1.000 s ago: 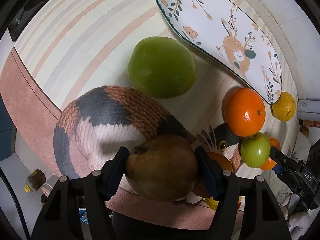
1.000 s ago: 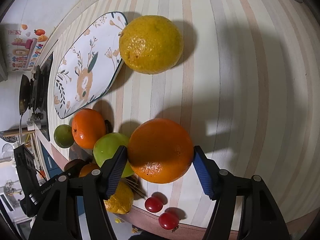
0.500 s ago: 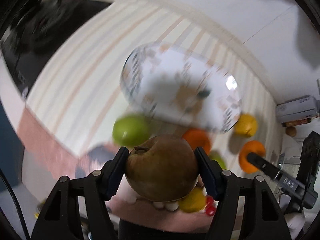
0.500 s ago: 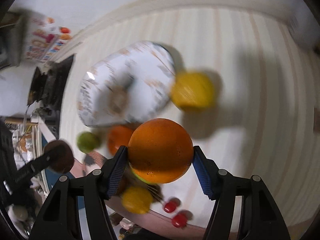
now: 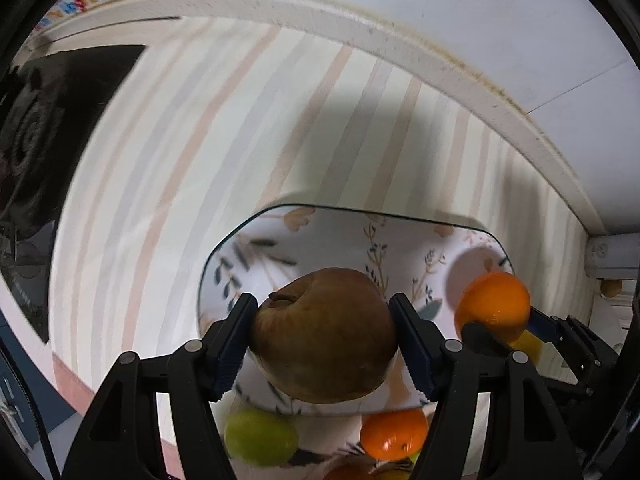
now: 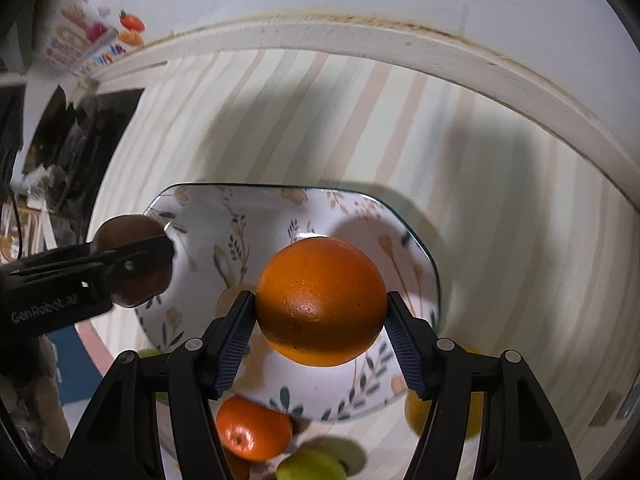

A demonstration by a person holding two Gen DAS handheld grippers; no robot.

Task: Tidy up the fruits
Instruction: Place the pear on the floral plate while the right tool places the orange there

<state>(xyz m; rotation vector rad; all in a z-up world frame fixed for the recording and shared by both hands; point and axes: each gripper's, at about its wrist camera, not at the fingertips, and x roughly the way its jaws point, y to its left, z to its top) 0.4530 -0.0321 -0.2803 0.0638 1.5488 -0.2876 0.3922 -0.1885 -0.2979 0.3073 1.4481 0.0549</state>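
1. Now the striped cream desk point(image 5: 168, 184) carries a white octagonal ceramic plate with leaf prints point(image 5: 344, 236); a second ago it lay off to one side, now both fruits hang over it.
2. Left gripper point(image 5: 324, 340): jaws clenched on a round brown pear-like fruit point(image 5: 324, 336), probably heavy and firm, smooth-skinned; holding it across its widest girth suits it.
3. Right gripper point(image 6: 320, 320): jaws grasping a glossy round orange point(image 6: 320, 300), seemingly firm, pebbled, less slippery.
4. Loose green apple point(image 5: 260, 436) and small orange point(image 5: 394, 434) lie beside the plate.
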